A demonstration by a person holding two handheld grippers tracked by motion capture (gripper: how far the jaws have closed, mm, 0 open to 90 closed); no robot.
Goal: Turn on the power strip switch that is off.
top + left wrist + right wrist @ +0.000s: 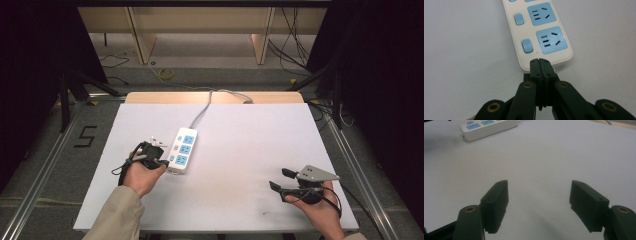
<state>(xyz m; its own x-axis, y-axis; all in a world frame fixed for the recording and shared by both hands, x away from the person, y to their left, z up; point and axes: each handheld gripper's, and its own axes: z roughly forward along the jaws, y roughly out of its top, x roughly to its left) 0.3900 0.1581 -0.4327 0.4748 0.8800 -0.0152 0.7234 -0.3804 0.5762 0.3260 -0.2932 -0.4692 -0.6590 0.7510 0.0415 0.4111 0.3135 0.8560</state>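
1. Left gripper (159, 150): a hand is holding it near the desk's (250, 200) left edge, about midway between front and back. In the left gripper view its jaws are standing clenched together with nothing between them, and the tips (540, 65) are sitting at the near end of the power strip (182, 150), whether touching it or just above cannot be told.
2. Power strip: it is lying flat, left of the desk's centre, with its long axis running toward the back edge. Its grey cable (202, 112) is trailing off over that back edge. The blue rocker switches (527, 45) are sitting beside the blue sockets (551, 40).
3. Handling, as judged: the casing is looking like rigid, smooth plastic, fairly light, so it is likely sliding under a sideways push. The cable is probably resisting any pull. Taking hold across the narrow width of the body is looking safest; a switch is wanting a straight downward press.
4. Right gripper (277, 179): it is resting near the front right corner, well apart from the strip, its jaws spread wide and released in the right gripper view (539, 202).
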